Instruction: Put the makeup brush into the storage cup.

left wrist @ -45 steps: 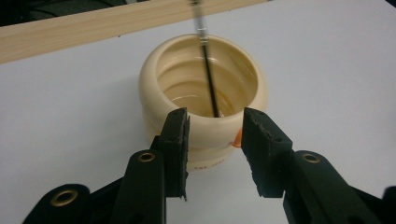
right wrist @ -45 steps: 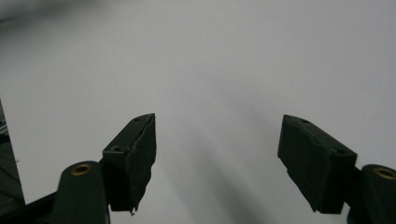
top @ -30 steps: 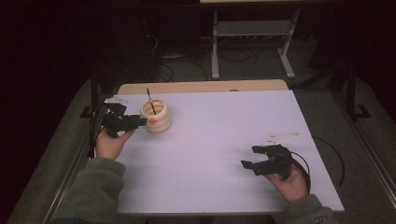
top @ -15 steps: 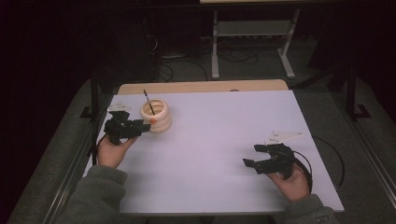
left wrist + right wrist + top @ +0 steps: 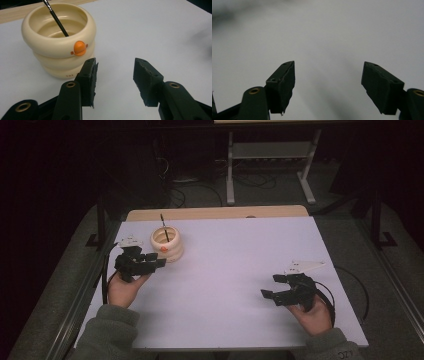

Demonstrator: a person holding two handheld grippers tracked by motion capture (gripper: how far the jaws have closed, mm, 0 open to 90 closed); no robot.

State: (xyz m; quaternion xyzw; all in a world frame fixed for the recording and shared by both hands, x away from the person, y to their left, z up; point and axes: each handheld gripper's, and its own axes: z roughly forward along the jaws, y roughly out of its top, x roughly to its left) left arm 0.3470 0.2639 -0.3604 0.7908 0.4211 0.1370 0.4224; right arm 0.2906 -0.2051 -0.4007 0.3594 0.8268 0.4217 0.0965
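Note:
A cream ribbed cup [image 5: 167, 243] with an orange knob stands at the far left of the white table [image 5: 235, 265]; a thin black stick [image 5: 163, 224] leans inside it. In the left gripper view the cup [image 5: 60, 50] and the stick [image 5: 55, 17] sit just beyond the left jaw. My left gripper [image 5: 156, 260] is open, just short of the cup with nothing between its fingers; its own view shows it [image 5: 115, 77] the same way. My right gripper [image 5: 274, 286] rests open near the front right, and its own view [image 5: 329, 85] has bare table between the jaws.
A wooden strip [image 5: 215, 213] runs along the table's far edge. Beyond it stand a metal stand [image 5: 270, 157] and cables on the dark floor. A cable [image 5: 350, 285] loops from my right gripper toward the table's right edge.
My left gripper has drawn back from the cup toward the person and slightly left. The right gripper has barely moved.

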